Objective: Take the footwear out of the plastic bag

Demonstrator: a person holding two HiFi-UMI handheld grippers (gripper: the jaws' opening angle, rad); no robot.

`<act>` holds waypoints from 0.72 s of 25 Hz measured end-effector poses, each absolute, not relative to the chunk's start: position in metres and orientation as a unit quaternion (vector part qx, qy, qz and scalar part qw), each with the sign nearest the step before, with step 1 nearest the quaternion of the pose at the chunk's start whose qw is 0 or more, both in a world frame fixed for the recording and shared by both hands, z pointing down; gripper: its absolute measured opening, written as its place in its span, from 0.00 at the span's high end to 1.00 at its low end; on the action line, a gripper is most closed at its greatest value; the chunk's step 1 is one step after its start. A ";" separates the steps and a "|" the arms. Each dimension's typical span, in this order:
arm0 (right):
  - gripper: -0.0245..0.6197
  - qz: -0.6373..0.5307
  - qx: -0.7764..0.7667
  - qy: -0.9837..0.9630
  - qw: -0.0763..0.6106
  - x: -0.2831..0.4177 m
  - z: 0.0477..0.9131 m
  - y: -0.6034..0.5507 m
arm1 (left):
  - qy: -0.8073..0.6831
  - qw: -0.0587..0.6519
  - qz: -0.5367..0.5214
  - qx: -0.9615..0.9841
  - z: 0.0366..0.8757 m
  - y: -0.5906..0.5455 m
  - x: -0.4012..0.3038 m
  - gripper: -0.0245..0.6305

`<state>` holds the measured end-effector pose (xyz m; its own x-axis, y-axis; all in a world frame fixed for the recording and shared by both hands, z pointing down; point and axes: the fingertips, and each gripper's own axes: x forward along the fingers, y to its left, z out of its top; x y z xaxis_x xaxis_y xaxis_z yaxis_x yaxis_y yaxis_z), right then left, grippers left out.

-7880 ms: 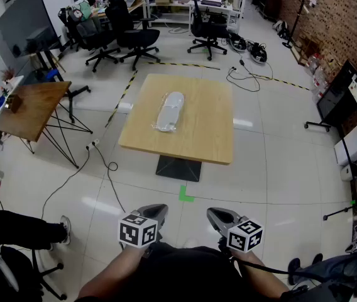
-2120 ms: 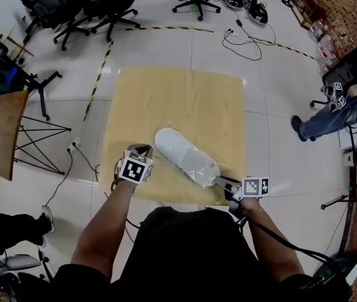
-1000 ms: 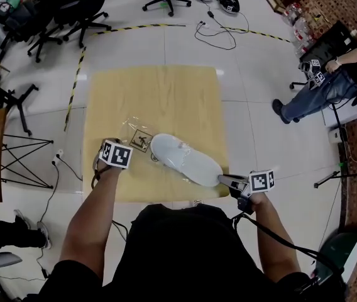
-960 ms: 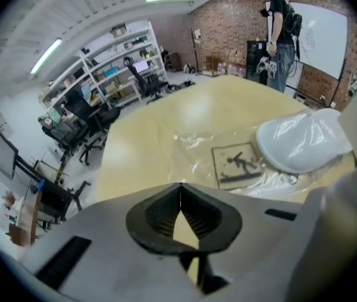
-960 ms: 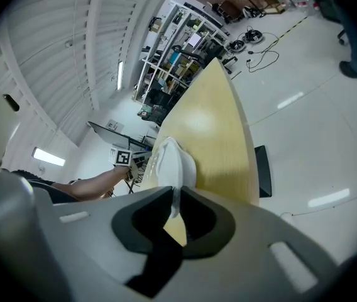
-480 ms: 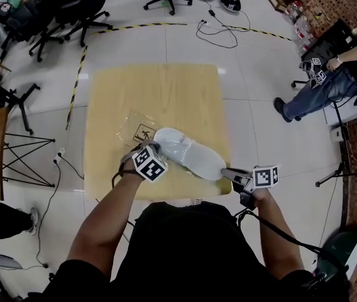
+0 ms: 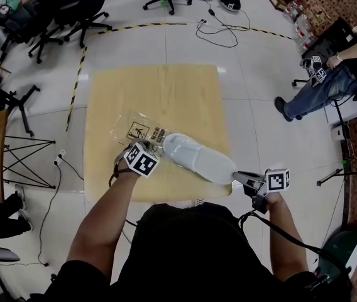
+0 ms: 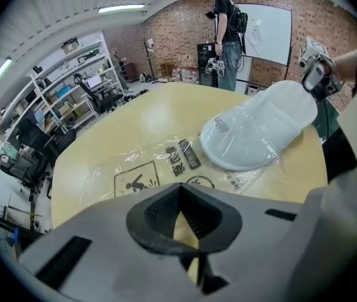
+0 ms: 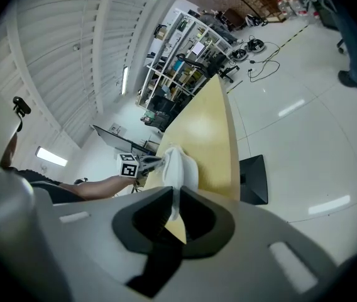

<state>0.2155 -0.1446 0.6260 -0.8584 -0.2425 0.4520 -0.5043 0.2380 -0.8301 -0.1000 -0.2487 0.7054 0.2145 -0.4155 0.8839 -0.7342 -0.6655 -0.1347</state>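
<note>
**Right claw (image 7: 238, 180) clamping the white slipper (image 7: 200, 159) by its heel**

The right claw is gripping the slipper's heel end, jaws narrow around it, at the lower right edge of the surface (image 7: 159, 93). The left claw (image 7: 148, 147) is pressing fully closed at the toe, beside the flattened plastic bag (image 7: 134, 129). Whether film is caught there is unclear. Clear wrap is clinging over the slipper.
</note>
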 end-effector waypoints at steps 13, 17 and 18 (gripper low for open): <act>0.91 0.585 0.189 -0.781 0.106 0.256 0.601 -0.131 | -0.433 0.174 0.519 0.716 0.709 -0.288 -0.151 0.95; 0.92 0.588 0.155 -0.789 0.085 0.244 0.590 -0.124 | -0.484 0.233 0.480 0.693 0.705 -0.300 -0.171 0.95; 0.92 0.589 0.148 -0.790 0.088 0.240 0.591 -0.122 | -0.497 0.253 0.465 0.687 0.704 -0.303 -0.173 0.95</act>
<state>0.2402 -0.1217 0.5911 -0.9411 -0.1296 0.3124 -0.3364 0.2623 -0.9045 -0.1734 -0.3030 0.7042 0.0729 -0.4480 0.8910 -0.9185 -0.3783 -0.1151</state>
